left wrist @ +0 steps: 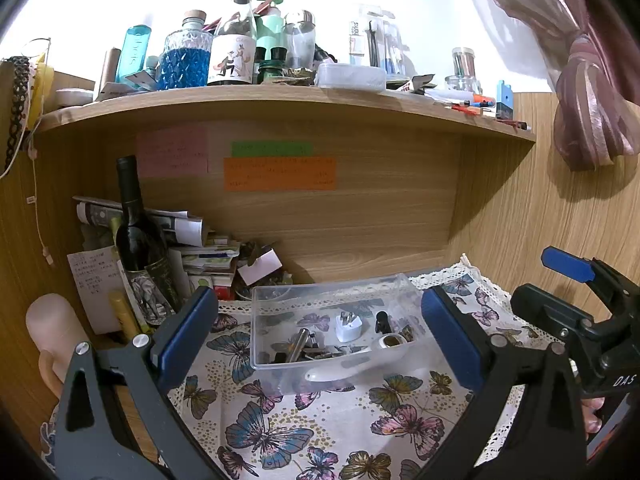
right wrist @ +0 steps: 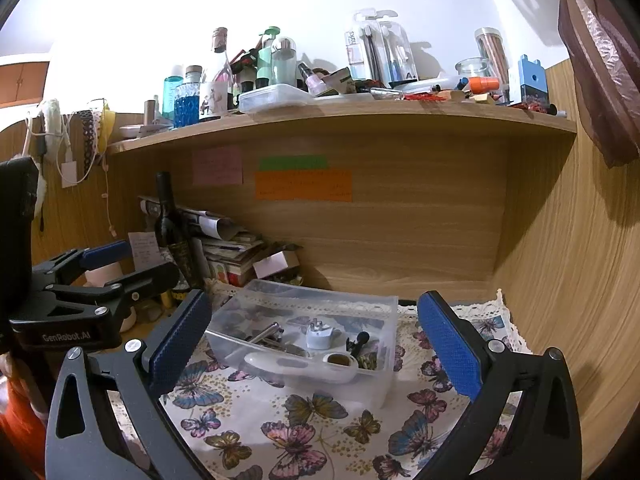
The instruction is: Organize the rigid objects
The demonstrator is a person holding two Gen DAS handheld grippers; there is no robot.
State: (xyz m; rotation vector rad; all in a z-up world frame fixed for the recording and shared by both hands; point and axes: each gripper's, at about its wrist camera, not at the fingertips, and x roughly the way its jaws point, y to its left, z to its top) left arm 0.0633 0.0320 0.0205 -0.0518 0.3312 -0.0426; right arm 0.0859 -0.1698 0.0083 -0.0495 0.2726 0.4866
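Observation:
A clear plastic box (left wrist: 264, 300) (right wrist: 384, 308) stands on the butterfly tablecloth (left wrist: 304, 432) (right wrist: 304, 432). In it lie a white plug adapter (left wrist: 347, 326) (right wrist: 319, 337), a white long-handled tool (left wrist: 352, 364) (right wrist: 304, 365), metal pieces (left wrist: 301, 345) (right wrist: 266, 333) and a small black item (left wrist: 382, 322) (right wrist: 358, 340). My left gripper (left wrist: 320, 332) is open and empty, its fingers either side of the box, nearer than it. My right gripper (right wrist: 316, 344) is open and empty in front of the box. Each gripper shows in the other's view, the right one (left wrist: 576, 292) and the left one (right wrist: 104, 268).
A dark wine bottle (left wrist: 138, 236) (right wrist: 170, 228) and a stack of papers (left wrist: 192, 248) (right wrist: 232, 244) stand at the back left. A crowded wooden shelf (left wrist: 280, 100) (right wrist: 340, 114) hangs overhead. Wooden walls close the back and right. A pink curtain (left wrist: 588, 92) hangs at the right.

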